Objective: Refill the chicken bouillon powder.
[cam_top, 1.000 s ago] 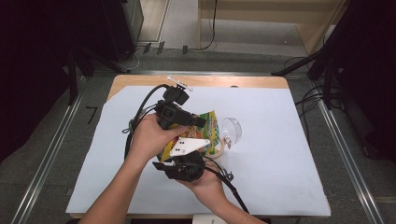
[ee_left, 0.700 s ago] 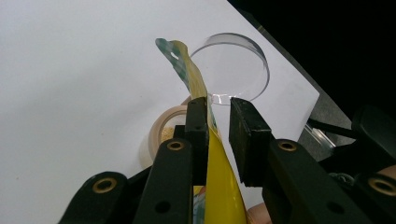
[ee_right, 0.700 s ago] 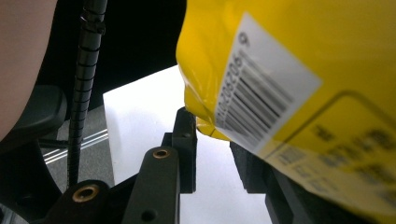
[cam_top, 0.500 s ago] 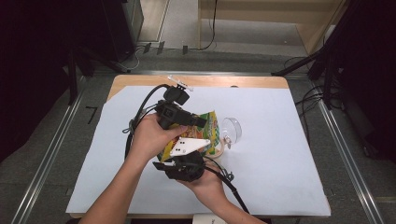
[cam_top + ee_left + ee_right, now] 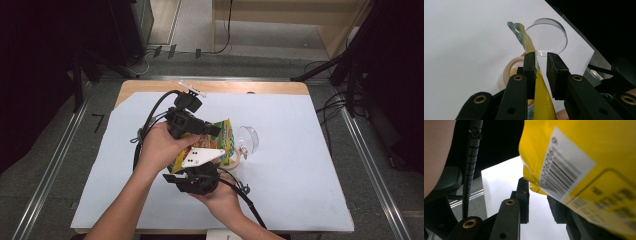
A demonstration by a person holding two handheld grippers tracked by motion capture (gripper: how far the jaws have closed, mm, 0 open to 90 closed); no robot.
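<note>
Left gripper view: yellow crinkled plastic snack bag held between two grippers over the counter.

Left gripper (image 5: 541,62) has the yellow crinkled plastic snack bag's (image 5: 527,43) top edge between its jaws, pinch unclear; right gripper (image 5: 537,192) sits under the bag's lower corner, grip hidden. Beyond, a tan tape roll (image 5: 510,70), then a clear round plastic lid (image 5: 549,35).

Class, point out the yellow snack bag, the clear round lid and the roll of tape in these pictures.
yellow snack bag (image 5: 541,97), left gripper view, its yellow side between the jaws.
clear round lid (image 5: 549,37), left gripper view, its clear flat middle.
roll of tape (image 5: 510,68), left gripper view, its tan rim.
</note>
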